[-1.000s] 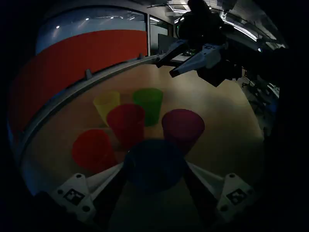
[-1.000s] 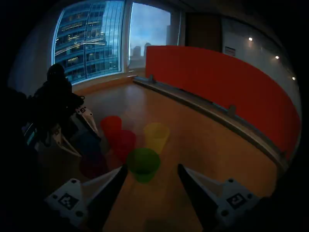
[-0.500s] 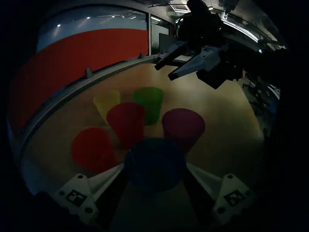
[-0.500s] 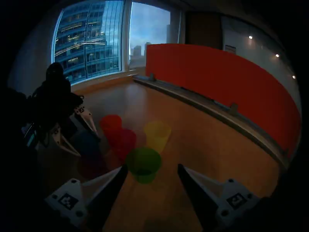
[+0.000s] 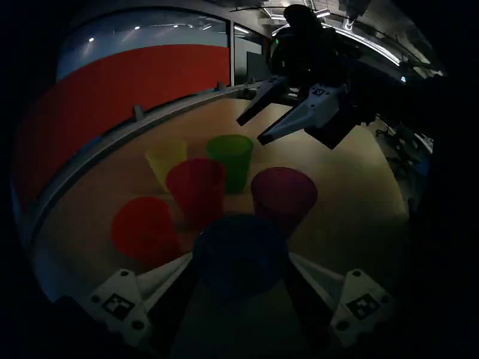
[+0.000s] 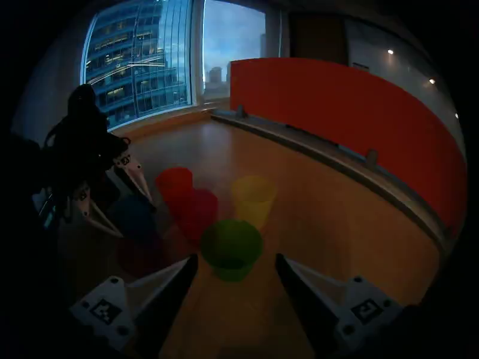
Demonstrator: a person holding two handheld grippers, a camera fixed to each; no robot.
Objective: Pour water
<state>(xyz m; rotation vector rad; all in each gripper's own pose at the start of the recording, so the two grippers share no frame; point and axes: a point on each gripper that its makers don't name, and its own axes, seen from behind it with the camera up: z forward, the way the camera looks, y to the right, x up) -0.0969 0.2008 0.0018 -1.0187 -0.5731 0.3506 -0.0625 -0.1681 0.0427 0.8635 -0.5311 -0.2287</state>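
while the left gripper (image 5: 239, 255) straddles the blue cup (image 5: 239, 266) on the wooden table (image 6: 335, 239), grip too dim to tell, the right gripper (image 6: 235, 257) hangs, fingers spread wide, near the green cup (image 6: 231, 245).

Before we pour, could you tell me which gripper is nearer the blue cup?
Left. The left gripper flanks the blue cup; the right gripper is farther off, at the green cup.

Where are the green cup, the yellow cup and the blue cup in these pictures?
green cup (image 6: 230, 270), right gripper view, on its near outer wall.
yellow cup (image 6: 253, 212), right gripper view, on its side wall below the rim.
blue cup (image 5: 239, 280), left gripper view, on its near wall.
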